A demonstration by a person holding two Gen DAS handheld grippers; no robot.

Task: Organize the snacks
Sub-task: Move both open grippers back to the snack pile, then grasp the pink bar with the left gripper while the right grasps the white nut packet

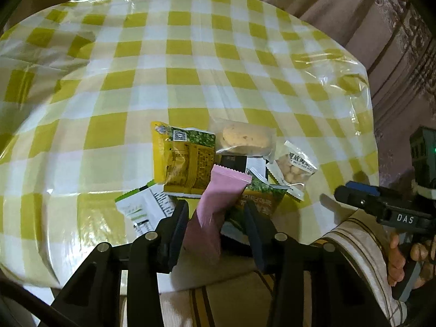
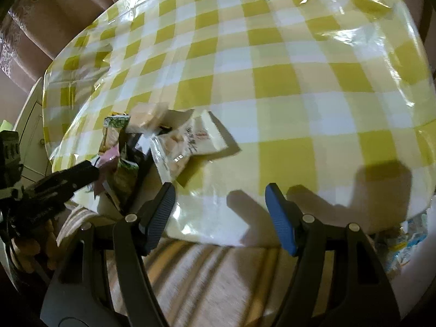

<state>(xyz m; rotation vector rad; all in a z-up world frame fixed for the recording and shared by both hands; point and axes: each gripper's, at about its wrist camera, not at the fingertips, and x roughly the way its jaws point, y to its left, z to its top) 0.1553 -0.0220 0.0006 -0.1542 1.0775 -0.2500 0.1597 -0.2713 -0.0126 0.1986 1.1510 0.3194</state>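
My table (image 1: 190, 62) stretches out ahead of my claws, a rounded top under a glossy yellow-and-white checked cover (image 2: 286, 81), wrinkled near the far edges. Just ahead of my left claw, near the edge, sits the snack pile. A yellow packet (image 1: 182, 160) lies to the left, a clear-wrapped biscuit (image 1: 244, 137) beyond it, touching. Right of those, a small clear bag of pale round snacks (image 1: 295, 167) lies on the cloth. A white-and-green packet (image 1: 141, 209) lies flat at the pile's near left, partly tucked under the yellow one.
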